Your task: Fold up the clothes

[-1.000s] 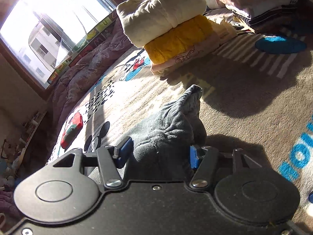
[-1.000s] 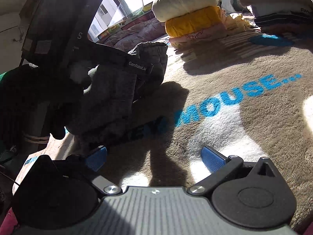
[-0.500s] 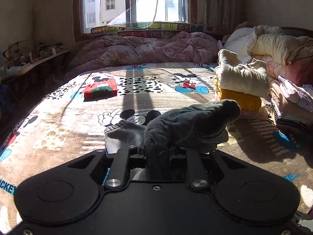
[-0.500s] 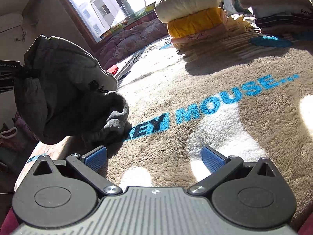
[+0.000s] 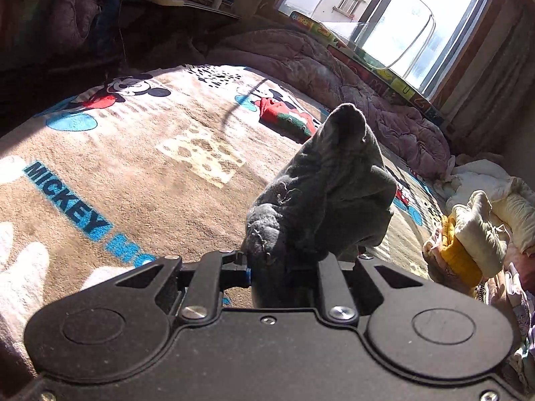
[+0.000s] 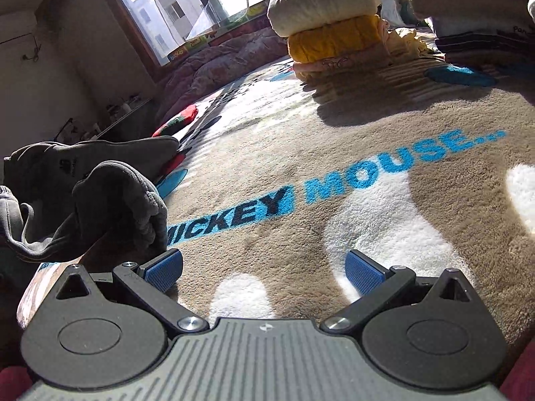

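Note:
My left gripper (image 5: 281,267) is shut on a dark grey garment (image 5: 327,193), which bunches up in front of the fingers and hides the pads. The same grey garment (image 6: 100,193) shows at the left of the right wrist view, held above the Mickey Mouse blanket (image 6: 334,153). My right gripper (image 6: 264,269) is open and empty, low over the blanket, with the garment just past its left blue pad (image 6: 164,267).
A stack of folded clothes, cream over yellow (image 6: 331,23), stands at the far right, with more piles (image 6: 474,6) beside it. A red folded item (image 5: 287,122) lies on the blanket. A purple quilt (image 5: 367,93) lies along the window side.
My left gripper closed on the grey garment, lifted it and swung left across the bed. The garment has sunk lower at the left of the right wrist view. My right gripper stayed put.

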Demonstrator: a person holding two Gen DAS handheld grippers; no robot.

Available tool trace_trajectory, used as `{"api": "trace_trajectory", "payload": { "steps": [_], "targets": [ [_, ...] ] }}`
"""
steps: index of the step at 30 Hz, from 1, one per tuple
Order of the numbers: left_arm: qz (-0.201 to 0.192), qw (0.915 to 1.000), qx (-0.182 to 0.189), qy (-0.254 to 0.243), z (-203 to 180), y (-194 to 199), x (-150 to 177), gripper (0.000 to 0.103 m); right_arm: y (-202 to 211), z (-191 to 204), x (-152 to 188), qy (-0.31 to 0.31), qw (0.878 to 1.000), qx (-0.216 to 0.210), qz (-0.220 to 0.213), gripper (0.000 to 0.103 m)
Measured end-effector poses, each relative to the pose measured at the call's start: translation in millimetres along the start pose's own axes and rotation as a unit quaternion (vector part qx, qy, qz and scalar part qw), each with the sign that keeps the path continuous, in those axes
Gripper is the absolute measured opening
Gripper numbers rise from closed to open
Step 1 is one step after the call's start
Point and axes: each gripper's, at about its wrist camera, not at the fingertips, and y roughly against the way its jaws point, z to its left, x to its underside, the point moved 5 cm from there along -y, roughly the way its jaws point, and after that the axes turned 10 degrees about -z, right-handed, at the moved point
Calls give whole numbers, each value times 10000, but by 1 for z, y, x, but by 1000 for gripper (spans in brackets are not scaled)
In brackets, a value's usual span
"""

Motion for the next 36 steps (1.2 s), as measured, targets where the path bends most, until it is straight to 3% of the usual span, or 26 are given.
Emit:
{"api": "trace_trajectory", "payload": {
  "steps": [7,9,11,12,14,17,20,23,27,29,31,34,36],
  "targets": [
    [242,9942,-119,1043,90,-31,-10,15,-5,13,1,-64,9998,-25,195,103],
    [326,9904,-323,1305,117,-42,-11,16,-10,21,2,-13,9996,-85,271,103],
    [367,9864,-648,1462,140,-48,-11,25,-17,32,2,114,9992,-161,334,103],
    [292,9854,-886,1425,149,-44,-14,35,-20,38,2,208,9989,-202,360,103],
    [106,9816,-1390,1307,167,-35,-21,36,-27,47,1,307,9983,-307,401,102],
    [-238,9837,-1259,1262,169,-8,-32,41,-36,58,1,451,9970,-458,421,102],
    [-318,9923,-929,757,140,9,-39,44,-45,66,2,607,9956,-579,426,103],
    [-204,9990,-325,249,90,7,-35,52,-49,64,8,756,9942,-649,402,103],
    [157,9951,325,-922,-7,-31,-11,57,-44,56,14,938,9906,-963,242,103],
    [324,9860,569,-1536,-56,-47,9,57,-40,51,16,971,9888,-1122,181,103],
    [470,9698,743,-2275,-104,-71,37,57,-39,47,11,757,9897,-1201,174,103],
    [586,9437,735,-3170,-158,-109,76,57,-38,41,4,430,9902,-1315,164,103],
    [650,9297,419,-3602,-169,-140,91,57,-43,39,-2,307,9897,-1390,131,103]
  ]
}}
